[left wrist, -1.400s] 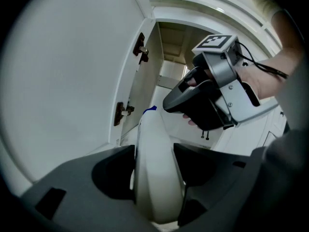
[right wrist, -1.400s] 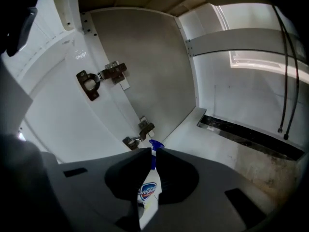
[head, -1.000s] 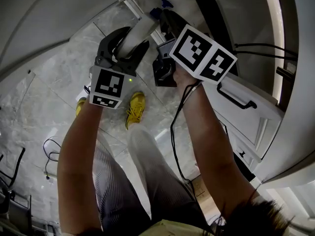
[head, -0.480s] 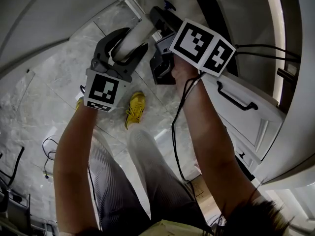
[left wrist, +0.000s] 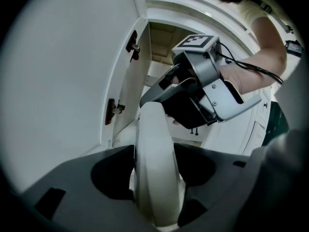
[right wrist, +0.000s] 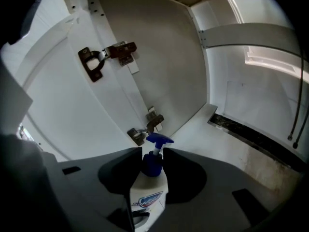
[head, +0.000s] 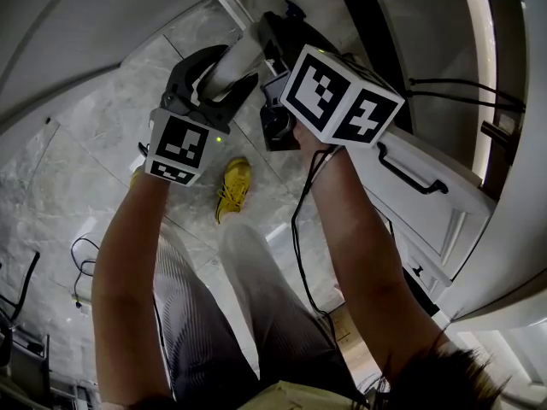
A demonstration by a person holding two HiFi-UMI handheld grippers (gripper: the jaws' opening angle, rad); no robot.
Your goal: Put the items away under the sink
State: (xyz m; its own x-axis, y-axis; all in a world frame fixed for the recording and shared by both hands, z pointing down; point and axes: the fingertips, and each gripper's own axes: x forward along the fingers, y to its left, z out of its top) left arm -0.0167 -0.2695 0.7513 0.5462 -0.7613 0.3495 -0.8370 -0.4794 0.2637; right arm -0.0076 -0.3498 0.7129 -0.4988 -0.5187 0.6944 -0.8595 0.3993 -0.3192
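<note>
Change since earlier frame: right claw [right wrist: 152, 152] has just been opening, then drew in a little. Its marker cube [head: 340, 96] has tipped leftward in the head view. Left claw [left wrist: 155, 151] sits much where it was.
Right claw state: jaws spread, flanking the spray bottle [right wrist: 148, 193]; no pad is seen pressing on it.
Left claw state: pinching a white container [left wrist: 154, 129] across its body, with the container running lengthwise between the jaws.
Spray bottle position: upright on the cabinet floor [right wrist: 193, 129] under the sink. Its blue trigger head is level with the right jaw tips, just in front of the lower door hinge [right wrist: 146, 125].
White container position: held in the air outside the cabinet, beside the open door [left wrist: 67, 71], with the right claw ahead of it in the opening.
Meaning for task: judged a release. The spray bottle looks set down in place, so one item is stowed and the white container comes next.
Next move, judged: right claw should back straight out without catching the trigger head, clearing the opening for the left.
Risk: a sideways drag could topple the bottle.
</note>
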